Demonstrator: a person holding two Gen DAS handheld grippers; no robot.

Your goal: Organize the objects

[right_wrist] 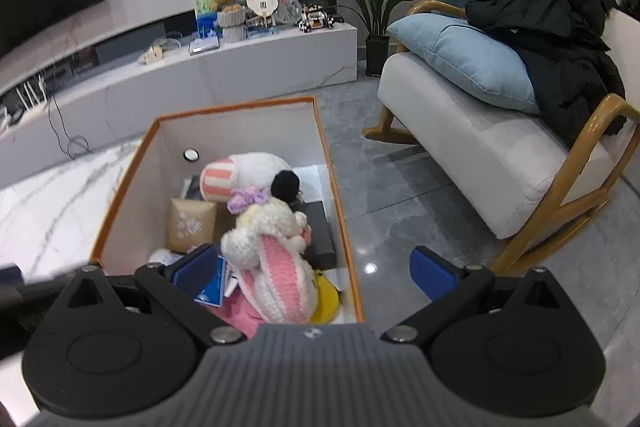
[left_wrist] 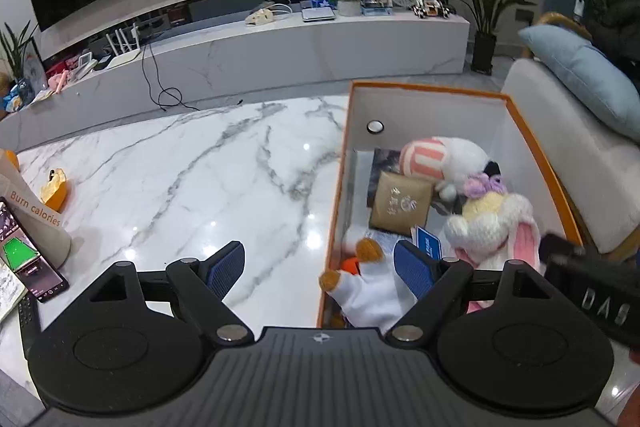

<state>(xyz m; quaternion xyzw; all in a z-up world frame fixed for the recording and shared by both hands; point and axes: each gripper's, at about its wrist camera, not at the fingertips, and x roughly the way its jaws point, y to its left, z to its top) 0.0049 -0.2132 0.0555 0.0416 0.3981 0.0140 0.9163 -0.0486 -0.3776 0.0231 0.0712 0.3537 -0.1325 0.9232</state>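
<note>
An orange-edged white box (left_wrist: 428,89) (right_wrist: 236,107) stands at the right end of the marble table (left_wrist: 180,179). Inside lie a white plush with a pink striped ear (left_wrist: 440,155) (right_wrist: 240,173), a crocheted bunny with pink ears (left_wrist: 496,223) (right_wrist: 276,255), a tan pouch (left_wrist: 402,203) (right_wrist: 190,223), a blue card (left_wrist: 428,243) (right_wrist: 212,287) and a white plush with brown paws (left_wrist: 368,287). My left gripper (left_wrist: 320,267) is open and empty over the box's left wall. My right gripper (right_wrist: 316,271) is open and empty above the box's near right part.
A phone (left_wrist: 24,251), a paper bag reading "Burn calories" (left_wrist: 36,223) and an orange piece (left_wrist: 54,189) lie at the table's left. A rocking chair with a blue pillow (right_wrist: 464,63) and black coat (right_wrist: 552,39) stands right of the box. A TV console (left_wrist: 280,47) runs behind.
</note>
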